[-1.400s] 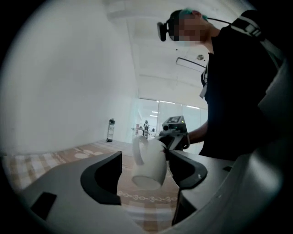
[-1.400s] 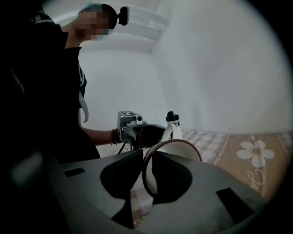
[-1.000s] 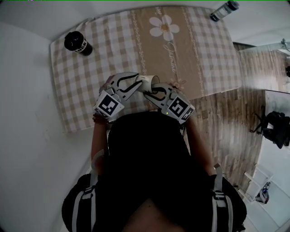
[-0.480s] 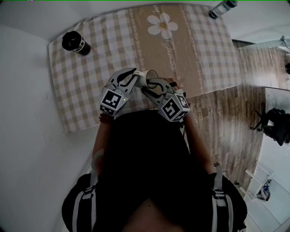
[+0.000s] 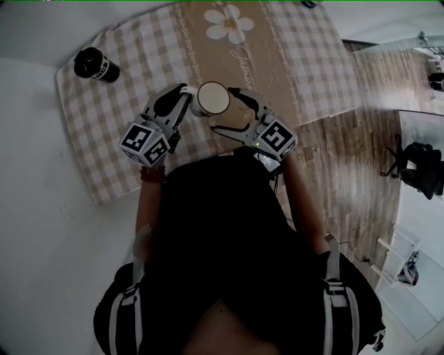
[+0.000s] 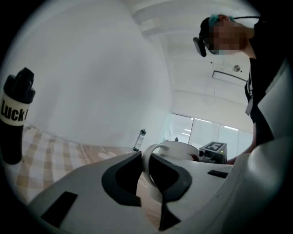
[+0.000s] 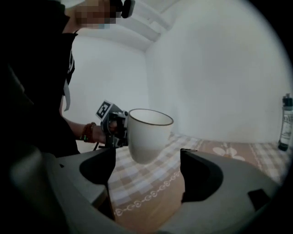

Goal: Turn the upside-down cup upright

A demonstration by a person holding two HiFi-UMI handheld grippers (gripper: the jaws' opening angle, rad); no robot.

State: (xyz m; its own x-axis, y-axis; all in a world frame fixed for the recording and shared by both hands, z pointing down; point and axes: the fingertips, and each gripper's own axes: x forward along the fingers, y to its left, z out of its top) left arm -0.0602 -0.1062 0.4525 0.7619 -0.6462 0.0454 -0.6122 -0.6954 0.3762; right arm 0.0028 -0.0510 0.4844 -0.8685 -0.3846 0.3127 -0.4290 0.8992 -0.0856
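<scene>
A white cup [image 5: 211, 98] with a dark rim hangs above the checked tablecloth [image 5: 139, 76], mouth up. My left gripper [image 5: 187, 98] is shut on its handle [image 6: 149, 157], and the cup body [image 6: 183, 148] shows just beyond the jaws. In the right gripper view the cup [image 7: 149, 135] stands upright in the air ahead. My right gripper [image 7: 146, 164] is opening, and its pads stand well clear of the cup on both sides. In the head view the right gripper [image 5: 223, 111] sits just right of the cup.
A black bottle [image 5: 96, 64] stands at the cloth's far left corner. A clear bottle [image 7: 286, 122] stands at the far right. A flower print [image 5: 229, 21] marks the cloth's beige middle strip. Wooden floor and an office chair [image 5: 423, 173] lie to the right.
The cup has turned from lying on its side to mouth up and risen a little. The right gripper has let go and spread wide. The left gripper has rolled while keeping the handle.
</scene>
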